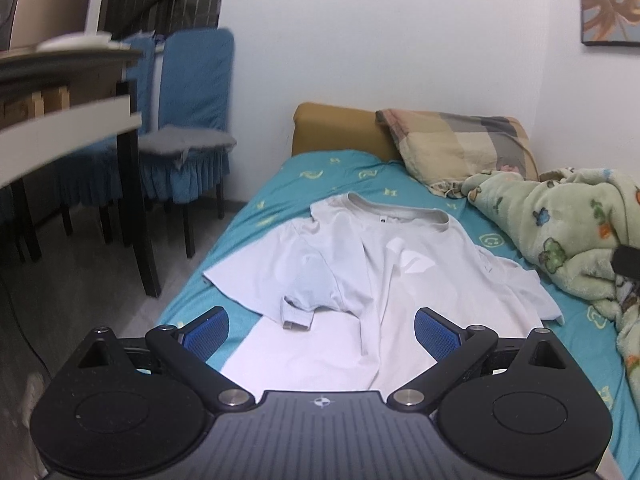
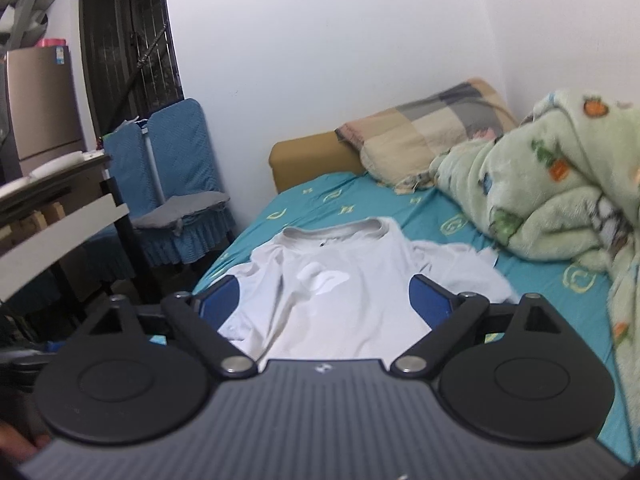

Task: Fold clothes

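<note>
A white T-shirt [image 1: 384, 276] lies face up on the teal bed sheet [image 1: 288, 184], collar toward the headboard, its left sleeve folded in over the chest. My left gripper [image 1: 320, 332] is open, hovering above the shirt's lower half, with blue pads [image 1: 208, 330] apart. The shirt also shows in the right wrist view [image 2: 344, 292]. My right gripper [image 2: 320, 300] is open above the shirt's hem, empty. A dark tip of the other gripper [image 1: 628, 260] shows at the right edge of the left wrist view.
A green fleece blanket [image 1: 572, 240] is heaped along the bed's right side, beside a plaid pillow [image 1: 460, 144] at the tan headboard [image 1: 332, 128]. Blue-covered chairs [image 1: 188, 120] and a dark table [image 1: 60, 80] stand left of the bed.
</note>
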### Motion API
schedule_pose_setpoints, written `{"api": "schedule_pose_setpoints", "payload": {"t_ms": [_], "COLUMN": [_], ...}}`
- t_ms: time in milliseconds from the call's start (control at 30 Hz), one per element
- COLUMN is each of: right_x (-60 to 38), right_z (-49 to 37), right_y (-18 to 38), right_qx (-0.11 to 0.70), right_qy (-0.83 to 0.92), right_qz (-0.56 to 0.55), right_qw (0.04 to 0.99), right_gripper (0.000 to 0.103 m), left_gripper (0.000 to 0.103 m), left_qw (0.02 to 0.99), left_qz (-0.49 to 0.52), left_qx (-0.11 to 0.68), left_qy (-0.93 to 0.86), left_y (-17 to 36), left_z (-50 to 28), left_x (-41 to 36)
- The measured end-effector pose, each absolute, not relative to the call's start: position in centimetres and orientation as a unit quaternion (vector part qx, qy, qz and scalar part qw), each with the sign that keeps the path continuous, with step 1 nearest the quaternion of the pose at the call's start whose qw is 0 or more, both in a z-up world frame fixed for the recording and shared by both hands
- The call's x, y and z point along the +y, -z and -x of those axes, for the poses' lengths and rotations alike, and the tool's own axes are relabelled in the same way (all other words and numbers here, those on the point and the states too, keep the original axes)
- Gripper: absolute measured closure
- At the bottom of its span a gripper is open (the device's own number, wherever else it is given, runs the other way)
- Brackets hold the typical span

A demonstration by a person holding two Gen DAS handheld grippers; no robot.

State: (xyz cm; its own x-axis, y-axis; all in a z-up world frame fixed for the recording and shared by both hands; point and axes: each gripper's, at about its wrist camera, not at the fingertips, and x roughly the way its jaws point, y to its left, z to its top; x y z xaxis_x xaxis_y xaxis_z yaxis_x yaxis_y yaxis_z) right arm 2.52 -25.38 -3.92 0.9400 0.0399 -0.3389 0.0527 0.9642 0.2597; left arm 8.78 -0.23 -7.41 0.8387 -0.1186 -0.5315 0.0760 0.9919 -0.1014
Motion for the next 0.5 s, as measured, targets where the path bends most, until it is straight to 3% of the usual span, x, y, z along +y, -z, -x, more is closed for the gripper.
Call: {"api": "schedule_pose_setpoints", "payload": {"t_ms": [200,367,500], "right_x": [-26.5,-27.6,-27.8], "right_z": [-3.8,-5.6,-8.3], "right_y": [5.8,7.8,9.9], "right_qx": [0.210,0.240,0.264], "right_qy": [0.010,0.013,0.024], "right_qz": [-0.180,-0.221,-0.228], "right_qw": [0.961,0.945,0.937], "right_gripper": [0.010,0.010,0.010], "left_gripper": [0.003,0.015,0.022], "left_qw": [0.938,0.902,0.885], "left_qz": [0.116,0.241,0.283], "left_qx": [0.326,0.356,0.360], "left_qy": [0.004,-0.047,-0.079], "left_y": [9.2,12.5,15.9], "left_z": [-14.9,-21.2,-25.3], "left_x": [2.5,7.2,9.2]}}
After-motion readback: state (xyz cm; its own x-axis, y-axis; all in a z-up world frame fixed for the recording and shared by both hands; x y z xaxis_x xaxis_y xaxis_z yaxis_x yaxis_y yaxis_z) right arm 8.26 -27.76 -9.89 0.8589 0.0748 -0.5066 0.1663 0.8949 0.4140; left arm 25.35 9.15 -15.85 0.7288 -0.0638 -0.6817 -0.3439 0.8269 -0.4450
